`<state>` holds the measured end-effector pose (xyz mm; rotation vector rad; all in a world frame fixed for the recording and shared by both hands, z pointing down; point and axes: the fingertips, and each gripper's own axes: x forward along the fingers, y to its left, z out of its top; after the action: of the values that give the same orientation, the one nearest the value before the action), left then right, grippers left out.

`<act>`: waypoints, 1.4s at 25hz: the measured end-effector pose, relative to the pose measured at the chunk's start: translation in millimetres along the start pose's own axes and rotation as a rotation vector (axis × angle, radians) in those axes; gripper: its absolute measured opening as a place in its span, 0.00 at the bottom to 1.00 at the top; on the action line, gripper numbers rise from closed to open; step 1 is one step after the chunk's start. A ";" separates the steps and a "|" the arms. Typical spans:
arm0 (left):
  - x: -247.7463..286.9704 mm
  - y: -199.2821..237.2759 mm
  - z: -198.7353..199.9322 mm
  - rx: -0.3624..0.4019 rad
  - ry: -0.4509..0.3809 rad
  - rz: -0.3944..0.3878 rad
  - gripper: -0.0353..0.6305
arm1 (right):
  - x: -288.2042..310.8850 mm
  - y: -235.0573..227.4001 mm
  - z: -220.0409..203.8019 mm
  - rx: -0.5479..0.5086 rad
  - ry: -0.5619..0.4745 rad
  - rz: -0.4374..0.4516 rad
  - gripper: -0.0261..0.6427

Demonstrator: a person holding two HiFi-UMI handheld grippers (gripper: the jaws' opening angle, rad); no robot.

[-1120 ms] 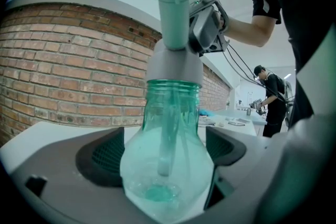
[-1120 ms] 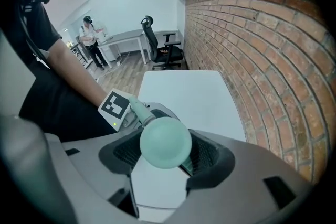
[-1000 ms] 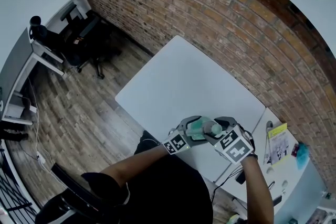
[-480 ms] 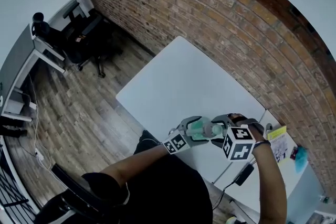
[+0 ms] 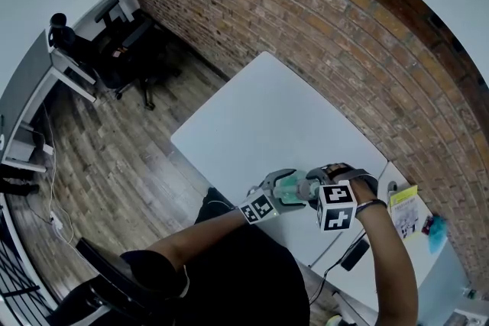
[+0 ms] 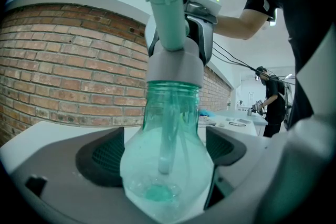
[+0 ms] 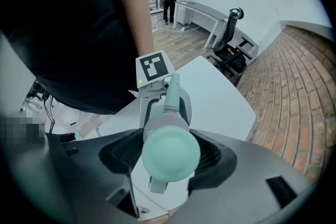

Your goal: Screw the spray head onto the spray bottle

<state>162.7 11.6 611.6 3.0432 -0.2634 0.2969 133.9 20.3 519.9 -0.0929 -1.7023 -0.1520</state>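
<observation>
left tool [image 5: 284,188] grips the spray bottle [image 6: 169,113], right tool [image 5: 315,187] clamps the spray head [image 7: 170,152]; a tilted head may cross-thread or slip.

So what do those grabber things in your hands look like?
Both are grey plastic. The left gripper and right gripper each carry a white cube with black square markers, and their curved jaws have dark, mesh-patterned pads. The person wears a black short-sleeved shirt.
</observation>
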 end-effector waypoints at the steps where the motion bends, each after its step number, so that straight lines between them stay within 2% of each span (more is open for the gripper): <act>1: -0.1 0.1 0.0 -0.001 -0.001 0.001 0.77 | -0.2 -0.9 0.0 0.037 -0.008 -0.002 0.43; 7: -0.2 0.0 -0.8 -0.002 0.000 0.004 0.77 | -2.3 -6.2 0.6 0.339 -0.084 -0.048 0.43; 13: 0.4 -1.0 -1.1 -0.002 0.000 0.011 0.77 | -3.2 -10.8 -0.9 0.675 -0.149 -0.159 0.43; 15: 0.4 -1.1 -1.2 -0.002 0.000 0.012 0.77 | -3.6 -11.7 -1.9 0.746 -0.168 -0.185 0.43; 17: 0.4 -1.3 -0.9 -0.002 -0.001 0.013 0.77 | -4.2 -11.8 -2.4 0.774 -0.181 -0.200 0.43; 21: 0.7 -0.3 -0.9 -0.005 -0.001 0.014 0.77 | -4.9 -11.5 -1.9 0.754 -0.200 -0.197 0.43; 26: 1.7 -0.5 -0.8 -0.004 0.002 0.007 0.77 | -23.2 -10.5 3.3 0.698 -0.276 -0.170 0.44; 30: -0.4 0.8 -1.3 -0.002 0.003 0.007 0.77 | -42.4 -11.2 11.9 0.484 -0.262 -0.169 0.44; 35: -2.6 -1.4 -1.5 -0.002 0.003 0.001 0.77 | -26.4 -1.9 13.0 0.233 -0.111 -0.077 0.44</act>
<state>160.1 13.6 612.4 3.0401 -0.2656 0.3012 124.5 21.1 492.0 0.1402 -1.8233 -0.0054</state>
